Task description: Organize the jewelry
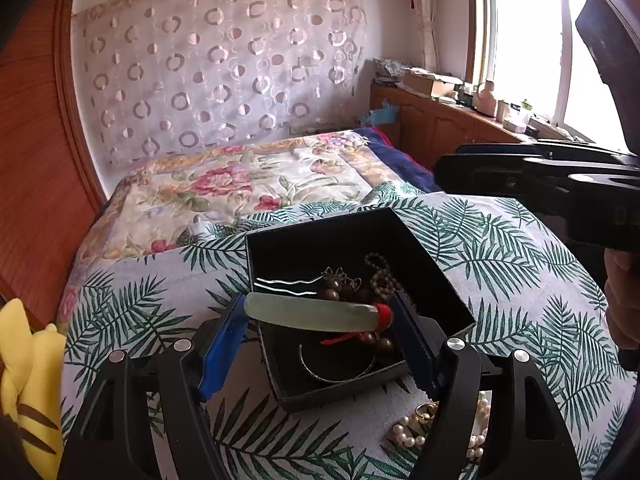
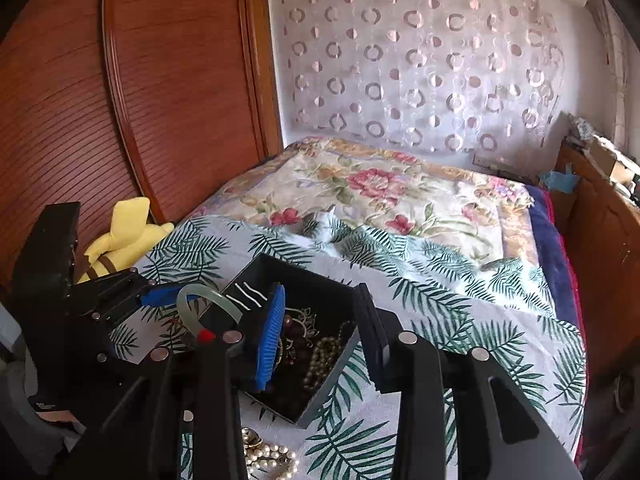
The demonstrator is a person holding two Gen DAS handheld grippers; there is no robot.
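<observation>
My left gripper (image 1: 320,314) is shut on a pale green jade bangle (image 1: 316,312) with red thread, held just above the open black jewelry box (image 1: 436,280). The box holds brown beads (image 1: 340,286), a bead chain, silver hairpins and a silver bangle (image 1: 336,372). In the right wrist view the left gripper (image 2: 168,300) holds the bangle (image 2: 208,300) over the box's (image 2: 340,372) left side. My right gripper (image 2: 320,336) is open and empty above the box. A pearl necklace (image 1: 408,432) and a gold ring lie on the cloth in front of the box; the pearls also show in the right wrist view (image 2: 268,460).
The box sits on a palm-leaf cloth (image 1: 520,264) over a floral bedspread (image 1: 240,184). A yellow plush toy (image 2: 124,232) lies at the left by the wooden wardrobe (image 2: 140,100). A wooden cabinet (image 1: 440,120) with clutter stands under the window at the right.
</observation>
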